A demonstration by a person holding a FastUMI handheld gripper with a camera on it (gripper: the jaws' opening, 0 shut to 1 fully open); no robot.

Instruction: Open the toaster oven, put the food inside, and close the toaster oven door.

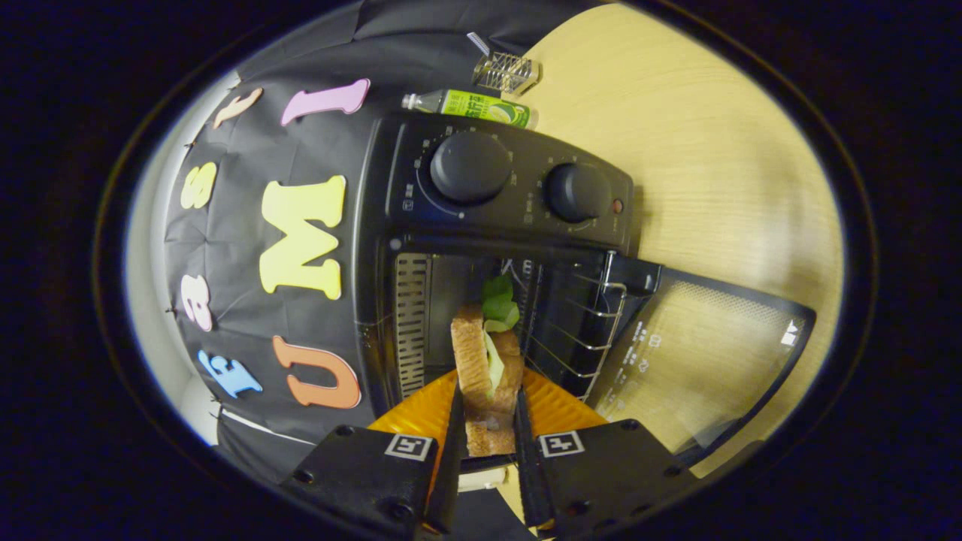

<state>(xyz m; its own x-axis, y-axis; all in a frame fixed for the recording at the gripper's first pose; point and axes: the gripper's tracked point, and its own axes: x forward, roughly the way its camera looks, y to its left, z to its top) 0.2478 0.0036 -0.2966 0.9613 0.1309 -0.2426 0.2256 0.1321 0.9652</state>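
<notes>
The view is rolled sideways. A black toaster oven (511, 218) with two knobs stands on the wooden table (699, 150). Its glass door (706, 353) is swung fully open and lies flat toward the table. A wire rack (582, 330) shows in the dark cavity. A toast sandwich with green lettuce (488, 361) sits between my gripper's (488, 421) two fingers, which press on its sides. Its far end with the lettuce reaches into the oven's mouth. An orange ribbed plate (560, 409) spreads out behind the sandwich, close to the fingers. Whether it touches the sandwich I cannot tell.
A green-labelled bottle (481, 107) lies behind the oven, with a small wire holder (507, 71) beyond it. The booth's black cloth wall (316, 128) hangs beside the oven. Bare wooden table stretches past the open door.
</notes>
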